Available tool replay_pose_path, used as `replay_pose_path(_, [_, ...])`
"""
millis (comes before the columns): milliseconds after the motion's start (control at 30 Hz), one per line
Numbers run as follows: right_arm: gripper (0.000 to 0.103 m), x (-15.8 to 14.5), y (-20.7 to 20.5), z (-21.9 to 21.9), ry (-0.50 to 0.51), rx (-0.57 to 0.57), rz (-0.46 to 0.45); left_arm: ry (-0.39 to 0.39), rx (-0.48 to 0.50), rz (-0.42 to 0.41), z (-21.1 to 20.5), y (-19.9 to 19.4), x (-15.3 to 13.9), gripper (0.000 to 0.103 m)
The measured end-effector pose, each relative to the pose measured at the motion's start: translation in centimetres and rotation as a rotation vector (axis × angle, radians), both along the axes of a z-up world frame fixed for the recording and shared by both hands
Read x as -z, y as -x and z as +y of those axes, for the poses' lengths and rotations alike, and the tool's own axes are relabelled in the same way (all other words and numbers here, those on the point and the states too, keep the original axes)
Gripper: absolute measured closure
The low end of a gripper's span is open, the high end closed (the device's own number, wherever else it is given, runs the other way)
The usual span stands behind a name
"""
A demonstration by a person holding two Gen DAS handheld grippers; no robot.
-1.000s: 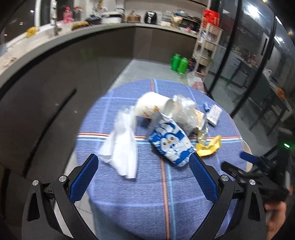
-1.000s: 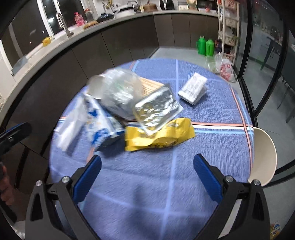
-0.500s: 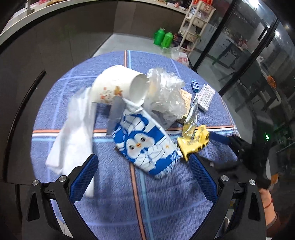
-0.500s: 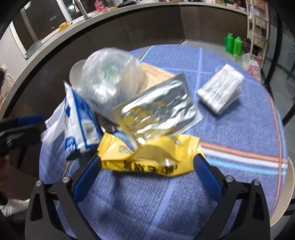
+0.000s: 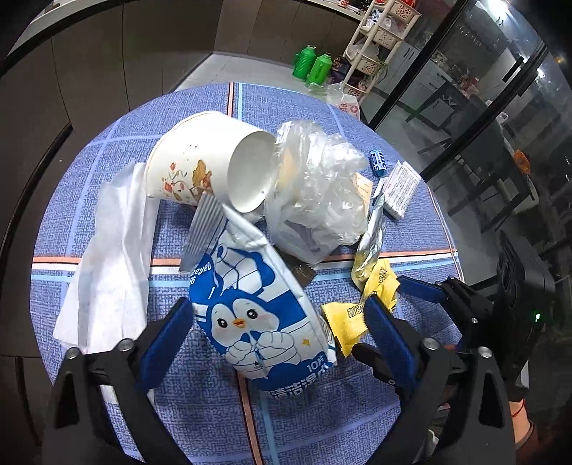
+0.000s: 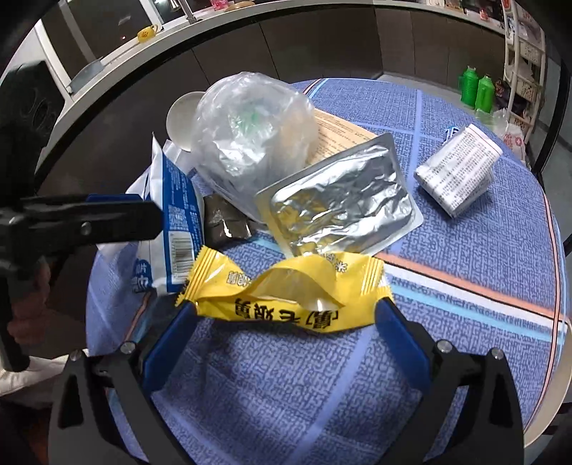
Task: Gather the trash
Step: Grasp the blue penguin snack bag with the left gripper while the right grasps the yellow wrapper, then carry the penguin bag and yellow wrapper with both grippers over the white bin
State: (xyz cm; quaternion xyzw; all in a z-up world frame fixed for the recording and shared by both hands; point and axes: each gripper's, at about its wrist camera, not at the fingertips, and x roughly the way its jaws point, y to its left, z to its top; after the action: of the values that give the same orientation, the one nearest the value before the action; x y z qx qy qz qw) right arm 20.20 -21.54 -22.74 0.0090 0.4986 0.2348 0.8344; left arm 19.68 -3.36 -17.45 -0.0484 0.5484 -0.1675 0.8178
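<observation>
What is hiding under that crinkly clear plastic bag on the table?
Under the clear plastic bag lie a printed paper sheet and a dark sachet; anything deeper under it is covered.

Each gripper is being shown as a black angular frame carrying two blue rectangular finger pads, left gripper (image 5: 275,318) and right gripper (image 6: 286,314) alike. Silver screws are being displayed at the finger pivots. A green indicator light (image 5: 535,316) is glowing at 3 o'clock on the right unit's black housing.

Cool indoor light is dim around the edges and brighter on the table (image 5: 114,150). Fisheye bending curves the counter (image 6: 250,21). Glare glints on the foil (image 6: 339,207).
</observation>
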Motion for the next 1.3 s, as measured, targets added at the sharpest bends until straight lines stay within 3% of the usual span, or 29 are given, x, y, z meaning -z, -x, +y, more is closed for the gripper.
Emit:
replay_pose_path(133, [0.057,0.0,1.3,0.1,0.021,0.003,-0.008,0.036,-0.008,0.034,0.7,0.0,0.7,0.026])
replay_pose_path(233, [0.066,-0.3,1.7,-0.2,0.027,0.008,-0.005,0.050,-0.011,0.038,0.9,-0.3,0.6,0.026])
replay_pose_path(333, [0.060,-0.6,1.9,0.0,0.040,0.003,-0.021,0.052,-0.007,0.041,0.9,-0.6,0.6,0.030])
replay_pose_path(367, [0.051,-0.9,2.2,-0.2,0.047,-0.005,-0.037,0.050,-0.004,0.040,1.0,-0.6,0.6,0.032])
replay_pose_path(400, [0.029,-1.6,3.1,-0.1,0.049,-0.014,-0.053,0.050,0.000,0.042,1.2,-0.5,0.6,0.033])
replay_pose_path(433, [0.020,-2.4,3.5,-0.3,0.055,-0.031,-0.085,0.050,0.000,0.045,1.4,-0.4,0.6,0.034])
replay_pose_path(567, [0.020,-3.5,3.1,1.1,0.113,-0.095,-0.169,0.055,-0.028,0.069,2.4,-0.6,1.2,0.032])
replay_pose_path(800, [0.021,-2.3,2.4,4.3,0.264,-0.193,-0.287,0.069,-0.060,0.092,3.7,-0.8,1.1,0.028])
replay_pose_path(867, [0.044,-1.9,1.9,4.7,0.255,-0.203,-0.283,0.074,-0.056,0.093,3.7,-1.1,1.0,0.029])
replay_pose_path(900, [0.068,-1.7,1.7,4.7,0.250,-0.203,-0.264,0.073,-0.054,0.093,3.7,-1.2,1.0,0.030])
replay_pose_path(1000, [0.094,-1.4,1.9,4.5,0.192,-0.190,-0.224,0.075,-0.041,0.097,3.4,-1.1,1.1,0.041])
replay_pose_path(1100, [0.096,-2.0,2.5,3.8,0.165,-0.169,-0.228,0.095,-0.027,0.103,3.3,-1.0,1.3,0.045])
replay_pose_path(1167, [0.097,-2.7,3.0,3.3,0.134,-0.154,-0.226,0.108,-0.010,0.102,2.9,-0.8,1.3,0.056])
replay_pose_path(1300, [0.097,-3.4,4.8,2.4,0.122,-0.145,-0.222,0.128,0.033,0.097,2.3,0.1,0.8,0.059])
